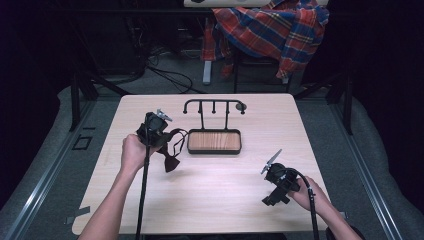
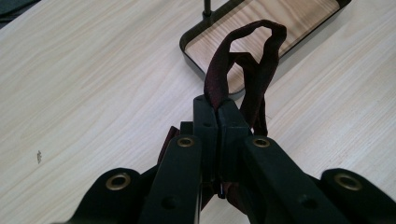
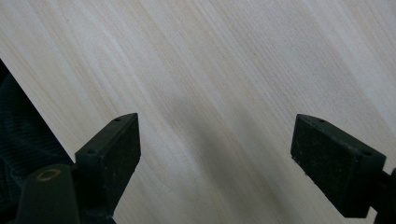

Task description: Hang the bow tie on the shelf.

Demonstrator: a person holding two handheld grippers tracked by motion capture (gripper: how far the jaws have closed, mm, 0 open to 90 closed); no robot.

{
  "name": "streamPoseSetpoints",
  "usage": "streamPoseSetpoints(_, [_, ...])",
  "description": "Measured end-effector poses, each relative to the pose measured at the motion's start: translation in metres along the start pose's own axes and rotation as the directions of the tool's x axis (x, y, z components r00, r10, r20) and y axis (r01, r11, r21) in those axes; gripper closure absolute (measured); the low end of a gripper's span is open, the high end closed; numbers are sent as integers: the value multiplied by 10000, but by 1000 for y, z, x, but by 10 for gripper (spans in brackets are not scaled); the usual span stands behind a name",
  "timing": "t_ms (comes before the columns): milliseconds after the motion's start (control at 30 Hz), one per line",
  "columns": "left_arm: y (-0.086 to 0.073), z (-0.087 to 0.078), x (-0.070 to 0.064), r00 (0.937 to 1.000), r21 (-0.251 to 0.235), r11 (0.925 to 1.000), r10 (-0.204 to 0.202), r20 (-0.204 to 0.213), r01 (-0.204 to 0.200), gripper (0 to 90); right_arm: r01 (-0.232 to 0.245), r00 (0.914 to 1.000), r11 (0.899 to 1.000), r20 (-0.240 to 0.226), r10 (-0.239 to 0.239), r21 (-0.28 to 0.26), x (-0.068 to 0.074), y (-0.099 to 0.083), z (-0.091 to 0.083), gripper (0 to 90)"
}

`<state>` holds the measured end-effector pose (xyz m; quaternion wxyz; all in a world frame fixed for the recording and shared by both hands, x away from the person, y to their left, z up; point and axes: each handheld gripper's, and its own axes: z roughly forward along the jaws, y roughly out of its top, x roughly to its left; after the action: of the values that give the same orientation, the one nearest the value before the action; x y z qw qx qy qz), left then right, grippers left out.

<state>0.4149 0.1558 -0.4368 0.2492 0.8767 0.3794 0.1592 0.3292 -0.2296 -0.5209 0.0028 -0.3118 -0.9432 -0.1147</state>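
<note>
The left hand-held gripper [image 1: 161,131] is clenched on a dark maroon bow tie [image 1: 171,159], its jaws pressed flat together over the strap rather than the bow itself. In the left gripper view the strap [image 2: 243,60] rises from between the jaws as an open loop, which looks like the point of the grip: pinching the band low leaves the loop free and spread, ready to be slipped over something. In the high view the bow hangs below the left gripper, just left of the stand's tray, and whether it rests on the surface [image 1: 225,185] or clears it I cannot tell. The likely target is the stand [image 1: 214,106], a black rack with a crossbar carrying short pegs and a knob at its right end, set on a wood-lined tray [image 1: 214,141] in the middle of the surface. The tie is held close to the tray's left edge, with the loop turned toward it, so the next move probably lifts the loop up to the bar; the loop is limp and may close or twist on the way. The right hand-held gripper [image 1: 274,181] sits well apart near the person's edge, released, its jaws standing wide over bare wood [image 3: 219,93], seemingly parked out of the way until a second grip is wanted to spread the strap. A plaid shirt [image 1: 270,30] is draped over a chair behind the surface.
</note>
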Motion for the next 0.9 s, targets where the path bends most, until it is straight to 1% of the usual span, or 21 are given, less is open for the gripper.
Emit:
streamPoseSetpoints(33, [1,0,0,10000,-12,10000,15,7,-15,885,-102,9999,9999,-122,100,-131,0,-1,1,159])
streamPoseSetpoints(233, [8,-3,0,9999,-86,9999,109,-17,-109,885,-47,10000,10000,-60,47,14,-1,0,0,159])
streamPoseSetpoints(400, [13,-7,-1,9998,-180,9997,181,-39,-181,885,-74,9998,10000,-173,73,-67,-1,0,1,159])
streamPoseSetpoints(467, [18,-10,-1,9997,-224,9994,247,-87,-249,886,-145,9997,9998,-200,142,-164,0,-1,1,159])
streamPoseSetpoints(500, [20,-11,-1,9996,-258,9993,265,-107,-268,885,-78,9998,9999,-165,77,-94,0,0,1,159])
streamPoseSetpoints(667, [27,-13,-1,9993,-280,9990,342,-178,-347,885,-54,9999,10000,-142,54,-63,0,0,0,159])
streamPoseSetpoints(700, [30,-13,-2,9989,-311,9986,416,-221,-423,886,-44,9999,10000,-145,43,-53,0,0,0,159])
streamPoseSetpoints(767, [31,-13,-3,9989,-345,9985,407,-232,-415,886,-44,9999,10000,-160,43,-54,0,0,0,159])
streamPoseSetpoints(833, [36,-13,-3,9984,-346,9980,527,-202,-534,886,-22,9999,10000,-108,22,-21,0,0,1,159])
streamPoseSetpoints(900, [38,-13,-4,9984,-366,9978,539,-187,-545,885,-3,10000,10000,-91,3,5,0,0,0,159])
